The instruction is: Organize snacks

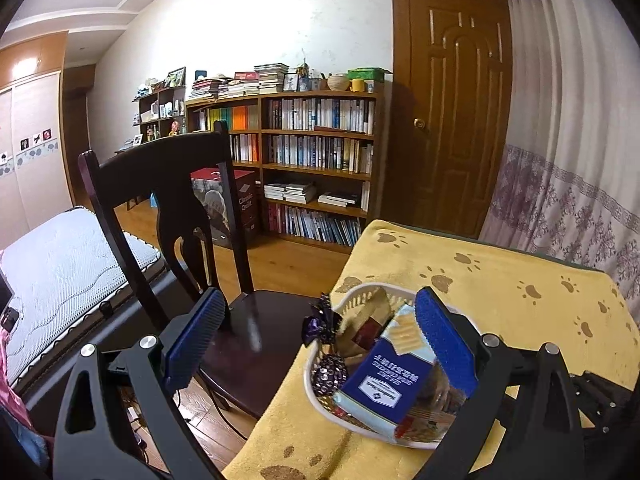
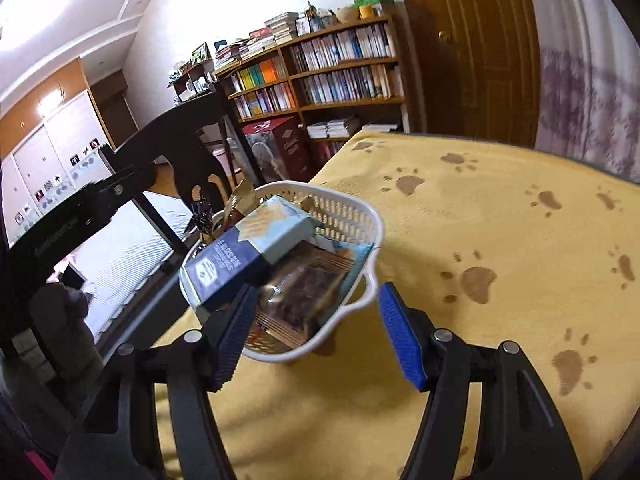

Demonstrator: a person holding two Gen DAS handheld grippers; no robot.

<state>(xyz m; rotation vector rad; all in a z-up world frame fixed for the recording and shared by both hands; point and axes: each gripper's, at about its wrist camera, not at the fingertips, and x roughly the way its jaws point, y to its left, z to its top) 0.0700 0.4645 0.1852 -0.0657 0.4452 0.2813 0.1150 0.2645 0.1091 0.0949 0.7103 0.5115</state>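
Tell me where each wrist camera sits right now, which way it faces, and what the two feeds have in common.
Left wrist: rides the left gripper, above the yellow cloth's edge, facing the dark chair and bookshelf; both blue-padded fingers show, open.
Right wrist: rides the right gripper, low over the yellow cloth, facing the white basket; both fingers show open, with the other gripper's black frame at left.
Shared: basket, blue box, chair, bookshelf, door.

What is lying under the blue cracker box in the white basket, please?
Under the blue cracker box in the white basket lies a clear-windowed snack packet. Anything deeper is hidden.
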